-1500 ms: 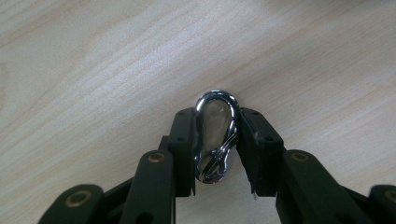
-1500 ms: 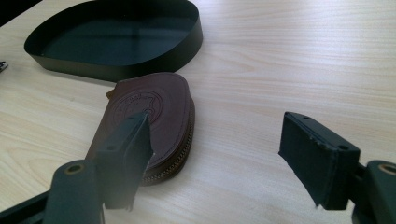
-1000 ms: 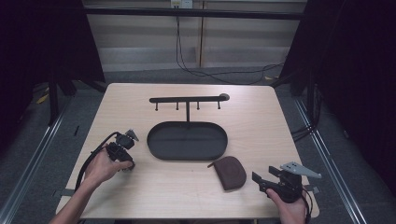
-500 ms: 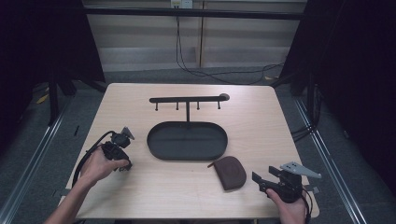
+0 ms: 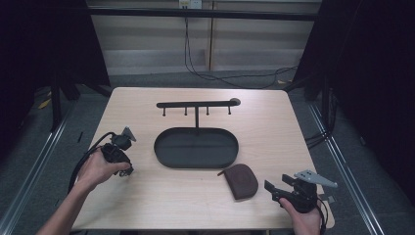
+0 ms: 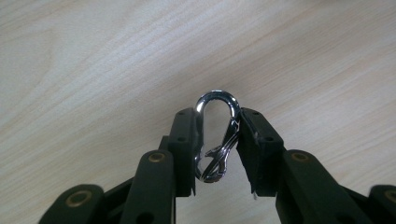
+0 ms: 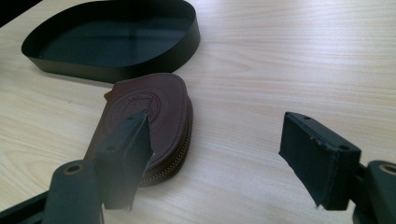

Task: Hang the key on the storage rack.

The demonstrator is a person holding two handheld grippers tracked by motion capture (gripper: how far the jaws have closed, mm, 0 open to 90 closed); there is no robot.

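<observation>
The left gripper (image 5: 128, 133), seen from the high view at the near-left part of the table (image 5: 274, 127), is clamped on a small silver carabiner clip (image 6: 215, 135); the left gripper view shows the clip pinched between the two pads (image 6: 184, 149), its rounded end standing out past the tips, with bare wood behind it. The left hand (image 5: 100, 166) wraps the gripper body with the forearm coming in low from the near edge and the jaws aimed away and to its right. Ahead and to the right of that gripper sits the black oval tray (image 5: 161, 157), and beyond the tray stands its hook rail (image 5: 195, 104) with four pegs. Judgement: the step in hand is carrying the held clip; the next move would likely call for a lift and a reach to the right toward the tray or a peg, keeping the grip firm, since the clip is thin and could pivot between the pads. Further right, the brown zip pouch (image 5: 241, 180) lies flat just in front of the right gripper (image 5: 272, 190), near its left jaw in the right gripper view and not touched. That gripper stands wide apart and holds nothing; the right hand (image 5: 301, 220) rests low at the near edge, jaws pointing left toward the pouch.
</observation>
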